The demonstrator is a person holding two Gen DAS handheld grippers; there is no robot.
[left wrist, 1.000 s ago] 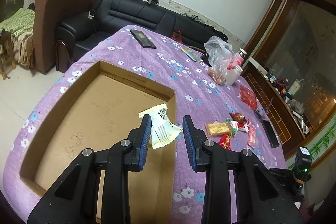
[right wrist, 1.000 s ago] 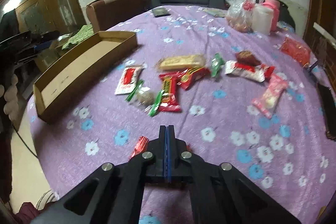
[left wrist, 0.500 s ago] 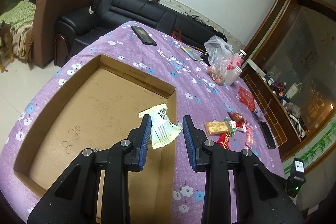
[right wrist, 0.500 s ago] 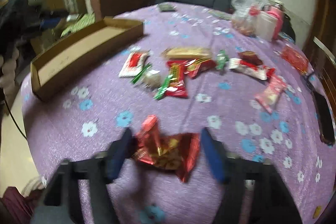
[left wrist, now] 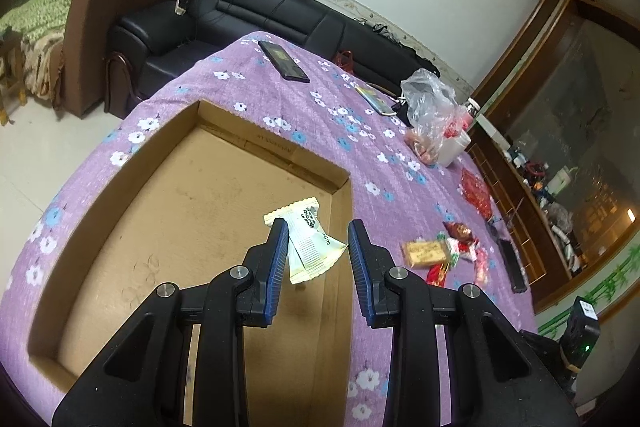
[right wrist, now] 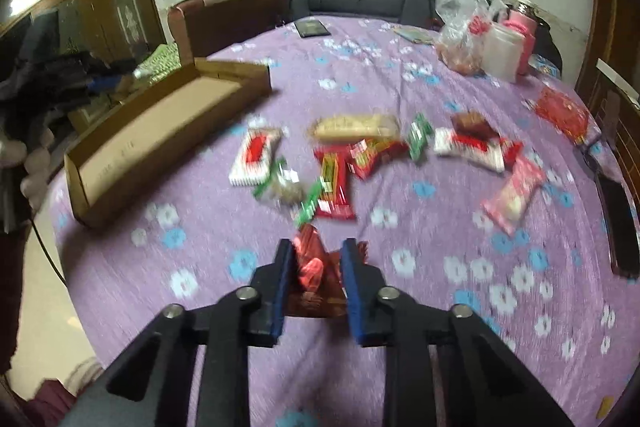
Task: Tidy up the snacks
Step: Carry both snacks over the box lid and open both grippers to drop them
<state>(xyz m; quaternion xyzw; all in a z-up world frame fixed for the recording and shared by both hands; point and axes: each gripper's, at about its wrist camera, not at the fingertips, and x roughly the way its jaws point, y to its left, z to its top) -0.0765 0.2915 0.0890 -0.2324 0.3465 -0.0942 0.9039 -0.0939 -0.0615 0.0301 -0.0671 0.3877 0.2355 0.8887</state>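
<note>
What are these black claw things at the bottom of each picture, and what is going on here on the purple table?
They are hand-held grippers, one in each of a person's hands, each carrying a small camera that looks out along its two blue-padded fingers. One picture comes from the left gripper, which holds a pale white snack packet over a shallow cardboard box. The other comes from the right gripper, whose jaws are closing around a shiny red snack packet. On the flowered purple tablecloth lie more wrapped snacks, waiting to be sorted.
</note>
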